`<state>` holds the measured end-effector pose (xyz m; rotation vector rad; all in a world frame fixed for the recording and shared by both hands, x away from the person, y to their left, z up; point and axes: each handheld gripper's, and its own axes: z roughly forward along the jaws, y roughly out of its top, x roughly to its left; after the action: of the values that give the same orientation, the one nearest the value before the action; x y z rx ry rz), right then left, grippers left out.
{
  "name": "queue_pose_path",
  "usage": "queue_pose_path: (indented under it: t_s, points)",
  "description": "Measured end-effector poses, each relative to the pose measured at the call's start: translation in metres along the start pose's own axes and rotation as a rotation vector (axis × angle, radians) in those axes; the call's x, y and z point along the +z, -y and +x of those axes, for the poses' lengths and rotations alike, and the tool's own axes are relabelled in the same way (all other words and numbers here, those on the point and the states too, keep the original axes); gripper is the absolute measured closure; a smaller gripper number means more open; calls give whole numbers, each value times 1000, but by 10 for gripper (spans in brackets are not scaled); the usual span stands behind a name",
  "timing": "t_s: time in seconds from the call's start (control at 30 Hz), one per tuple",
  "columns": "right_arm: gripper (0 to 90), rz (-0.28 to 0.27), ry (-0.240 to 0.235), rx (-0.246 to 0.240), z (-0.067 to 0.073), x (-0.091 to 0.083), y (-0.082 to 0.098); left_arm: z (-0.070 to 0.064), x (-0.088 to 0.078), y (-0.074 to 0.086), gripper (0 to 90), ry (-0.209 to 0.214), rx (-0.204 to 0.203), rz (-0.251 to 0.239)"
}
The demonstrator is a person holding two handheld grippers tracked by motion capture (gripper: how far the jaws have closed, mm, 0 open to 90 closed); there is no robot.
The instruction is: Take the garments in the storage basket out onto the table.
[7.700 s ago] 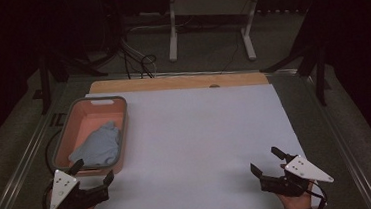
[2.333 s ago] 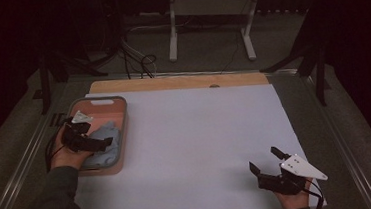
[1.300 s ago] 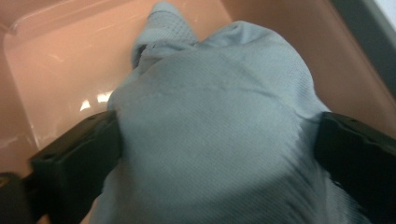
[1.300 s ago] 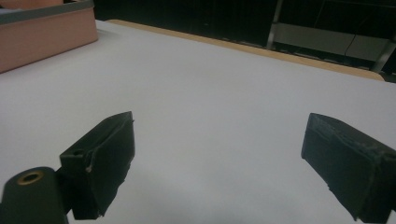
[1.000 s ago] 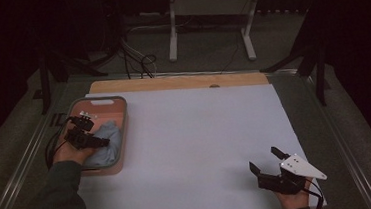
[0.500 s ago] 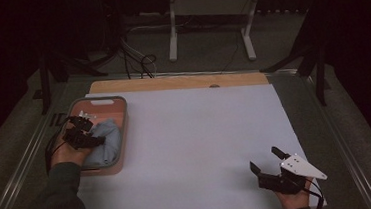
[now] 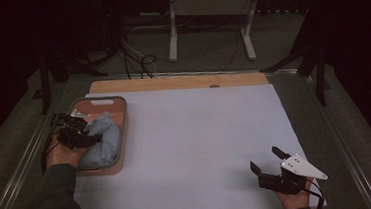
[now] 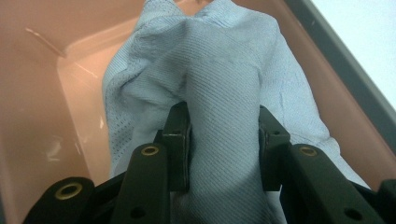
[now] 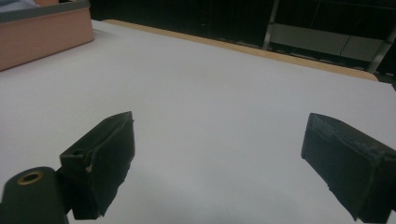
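Left tool (image 8: 224, 140) clenched on blue cloth (image 8: 219, 79)
A fold sits pinched between its jaws, inside the pink tray (image 8: 42, 93); right tool (image 9: 219, 163) gapes wide, released.

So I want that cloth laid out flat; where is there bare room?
The white sheet is bare between the pink plastic tray and the right gripper. The tray is crowded: the left gripper pinches the light-blue knitted cloth there.

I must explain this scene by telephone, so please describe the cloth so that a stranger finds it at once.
Look to the left edge of the white table, where a pink tray with a grey rim sits. Inside it lies the crumpled light-blue cloth, a fold of it pinched in the left tongs. It is the tray's sole soft thing.
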<state>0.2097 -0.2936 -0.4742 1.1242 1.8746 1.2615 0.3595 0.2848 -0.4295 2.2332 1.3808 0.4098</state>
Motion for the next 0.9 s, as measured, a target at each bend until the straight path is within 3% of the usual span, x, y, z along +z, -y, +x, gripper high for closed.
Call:
queue_pose_path:
  t_s: [0.4, 0.7, 0.9]
  points:
    - [99, 4, 0, -1, 0, 1, 0, 4, -17, 2, 649, -7, -24, -75]
    - [99, 4, -1, -2, 1, 1, 0, 3, -29, -1, 648, -15, -2, -108]
    - [99, 4, -1, -1, 1, 1, 0, 2, -35, -5, 648, -21, -12, -141]
